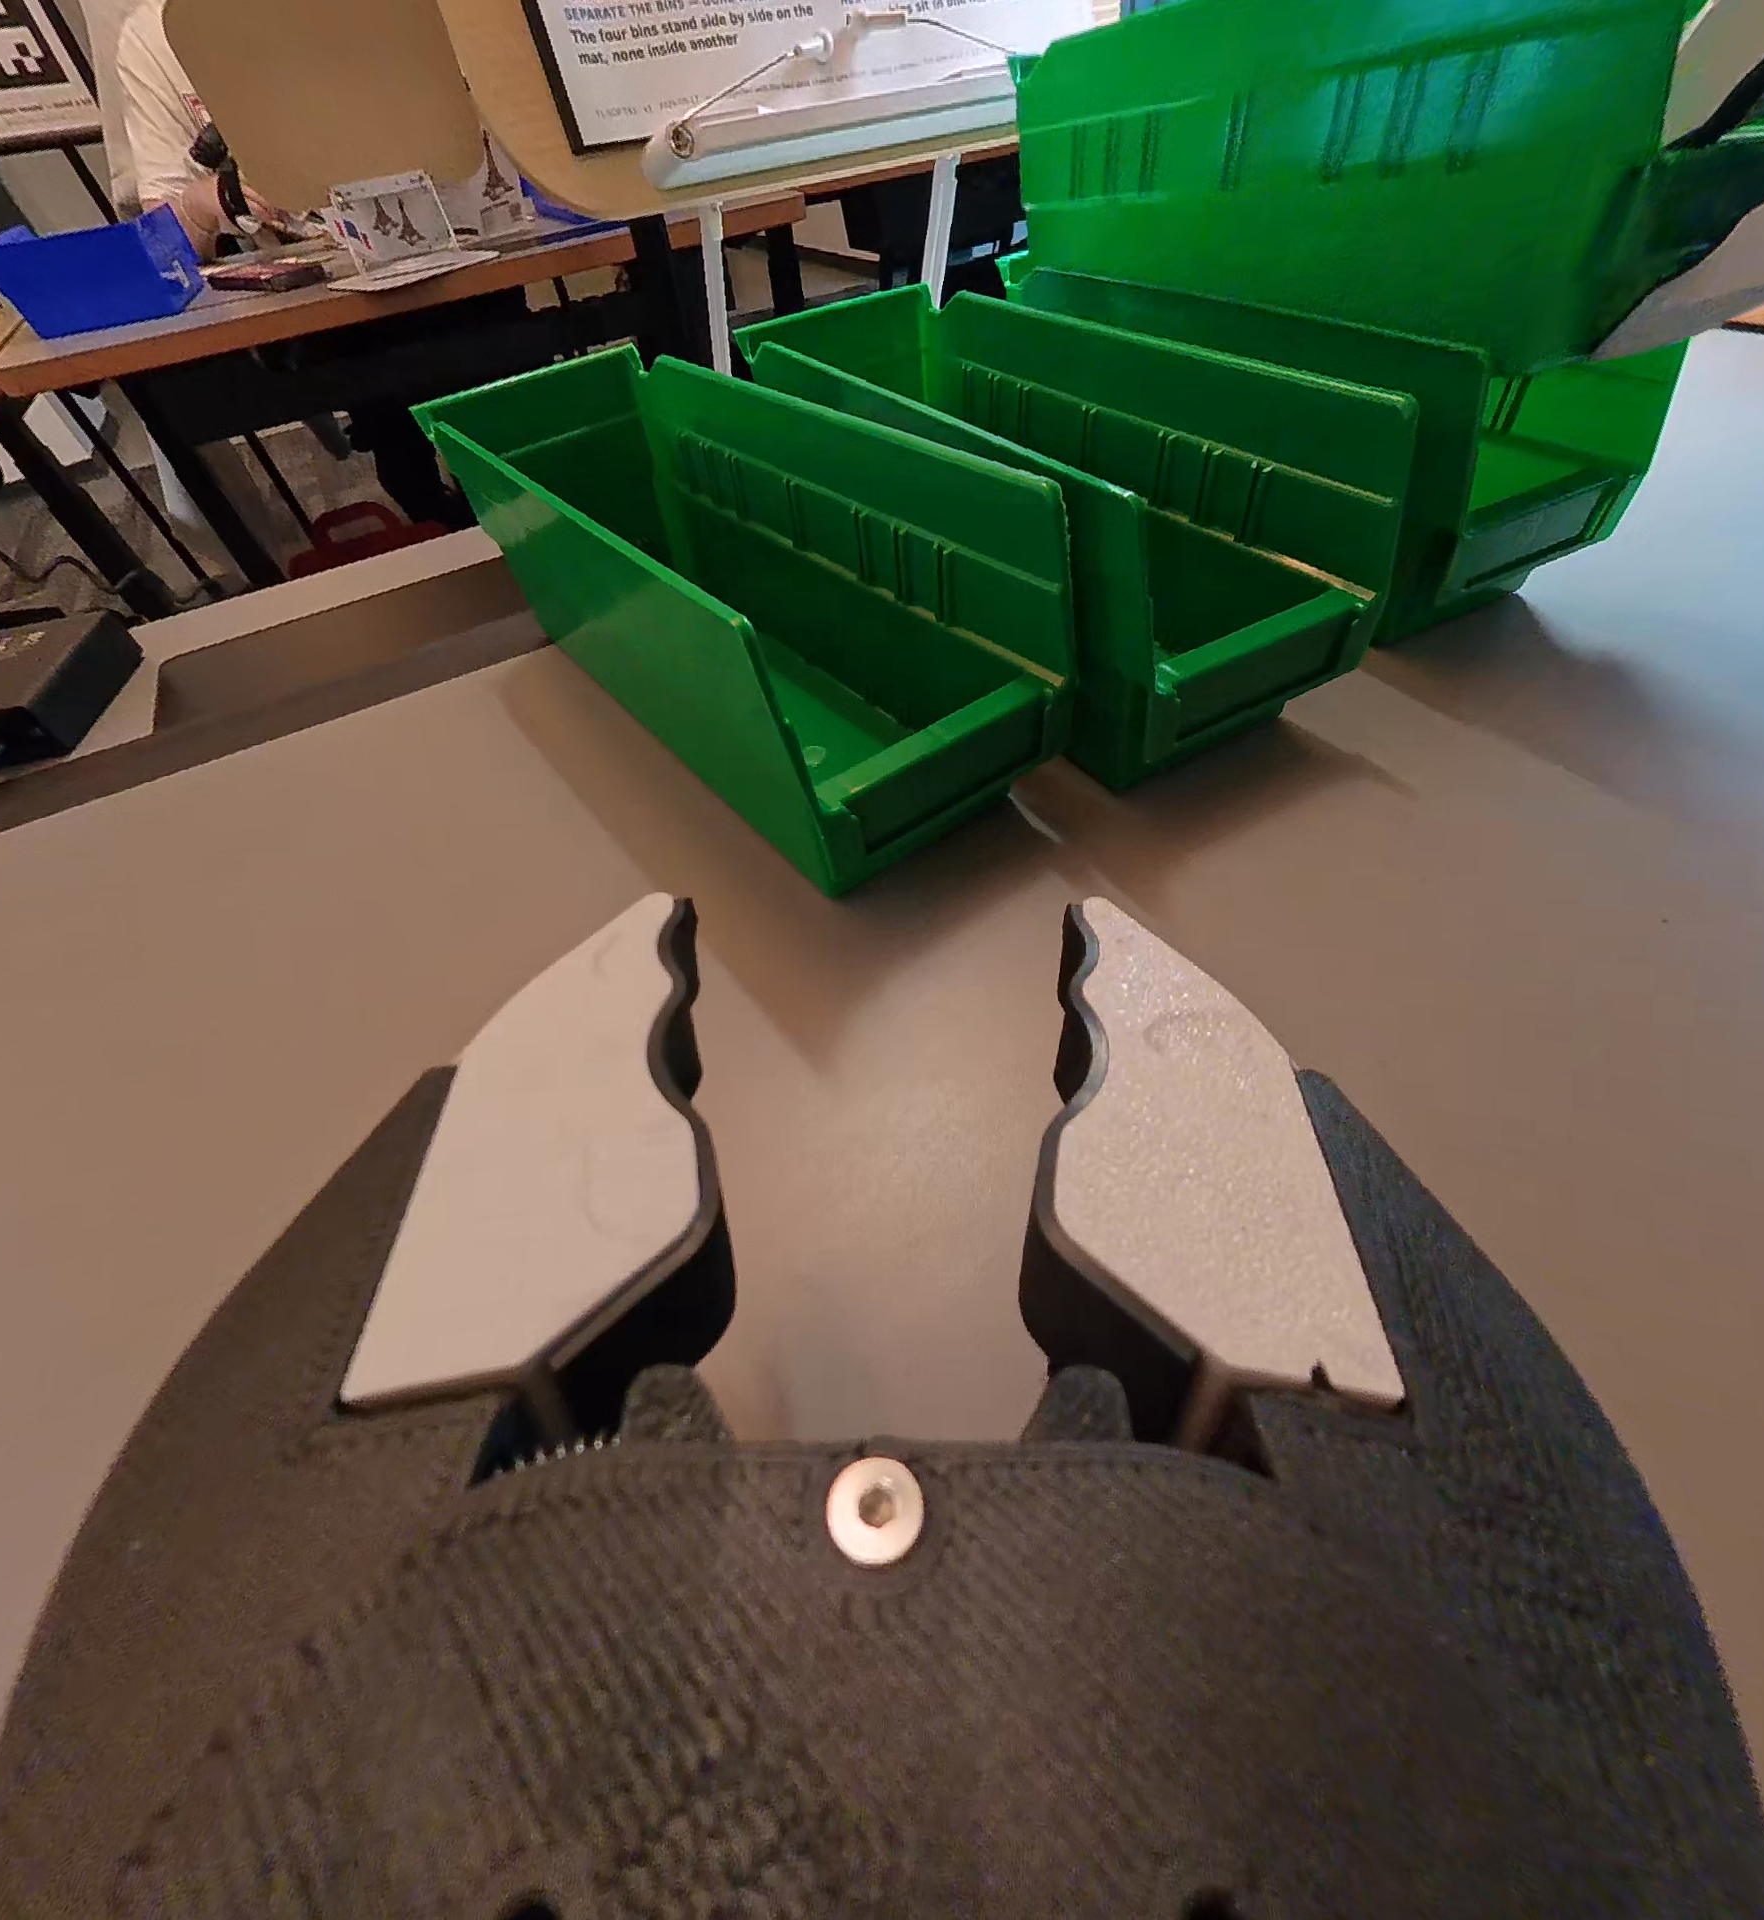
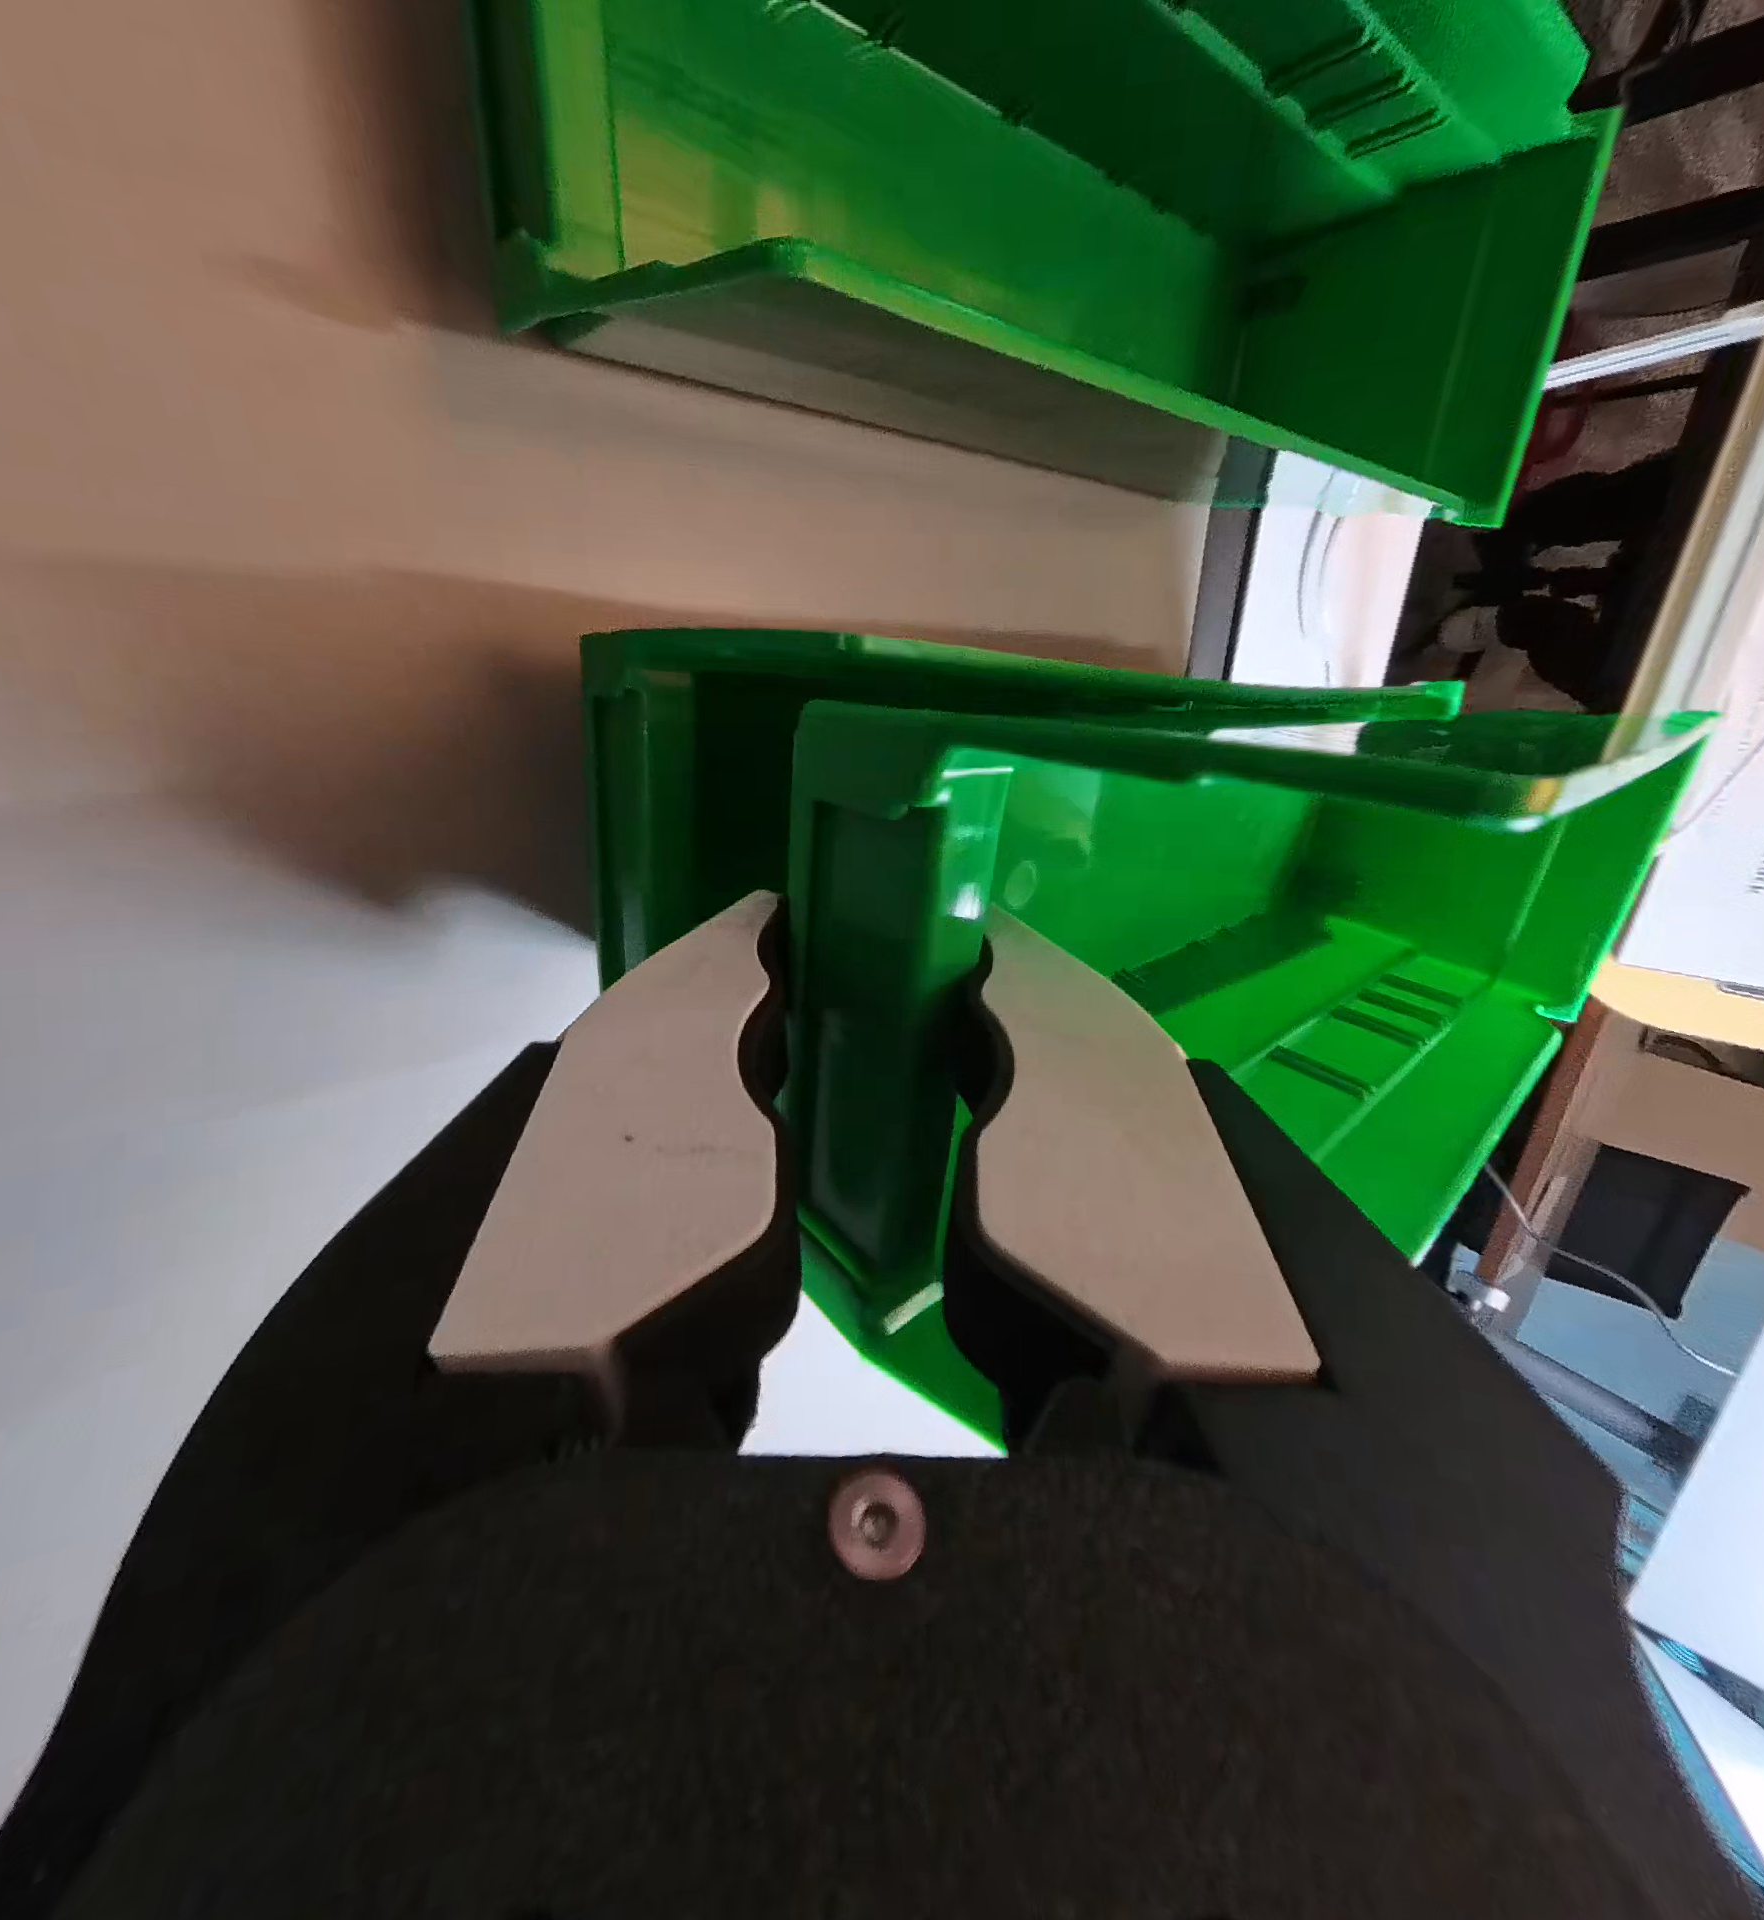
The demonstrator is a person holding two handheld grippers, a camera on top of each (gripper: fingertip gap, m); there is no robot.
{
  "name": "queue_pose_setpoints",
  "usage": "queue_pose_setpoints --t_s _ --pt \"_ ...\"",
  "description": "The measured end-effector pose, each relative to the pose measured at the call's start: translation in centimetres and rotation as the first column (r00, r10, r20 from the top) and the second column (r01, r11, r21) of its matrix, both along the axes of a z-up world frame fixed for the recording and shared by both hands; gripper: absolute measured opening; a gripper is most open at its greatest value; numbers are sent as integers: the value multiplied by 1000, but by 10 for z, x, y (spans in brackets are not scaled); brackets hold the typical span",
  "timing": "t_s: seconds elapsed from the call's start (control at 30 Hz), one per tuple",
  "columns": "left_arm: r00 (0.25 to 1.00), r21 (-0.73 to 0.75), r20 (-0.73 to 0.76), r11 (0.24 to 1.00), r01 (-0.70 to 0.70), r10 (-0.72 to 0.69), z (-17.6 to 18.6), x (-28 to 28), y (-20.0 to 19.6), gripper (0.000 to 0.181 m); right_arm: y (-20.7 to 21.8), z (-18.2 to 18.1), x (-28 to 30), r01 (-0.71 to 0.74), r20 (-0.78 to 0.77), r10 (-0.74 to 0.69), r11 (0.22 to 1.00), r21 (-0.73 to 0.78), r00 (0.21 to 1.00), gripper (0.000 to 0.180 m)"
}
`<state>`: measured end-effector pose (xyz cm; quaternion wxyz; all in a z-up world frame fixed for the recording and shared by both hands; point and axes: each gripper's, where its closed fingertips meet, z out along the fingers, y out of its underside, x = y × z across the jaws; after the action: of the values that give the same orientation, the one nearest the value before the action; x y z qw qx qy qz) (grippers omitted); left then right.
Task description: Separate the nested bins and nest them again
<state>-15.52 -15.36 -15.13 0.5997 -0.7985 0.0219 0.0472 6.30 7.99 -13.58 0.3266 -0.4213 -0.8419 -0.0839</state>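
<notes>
Only the right wrist view shows the right gripper clamped on the front lip of a glossy green bin, centre frame. The left wrist view shows it tilted at upper right above three bins standing side by side, long axes running away up-left. The left gripper hangs apart, empty, over the grey table.
</notes>
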Motion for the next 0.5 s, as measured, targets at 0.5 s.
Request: queue_pose_setpoints --t_s 0.5 --pt "1000 -5 -7 1000 2 -2 -1 1 0 67 3 -32 -4 -33 -3 33 999 6 999 28"
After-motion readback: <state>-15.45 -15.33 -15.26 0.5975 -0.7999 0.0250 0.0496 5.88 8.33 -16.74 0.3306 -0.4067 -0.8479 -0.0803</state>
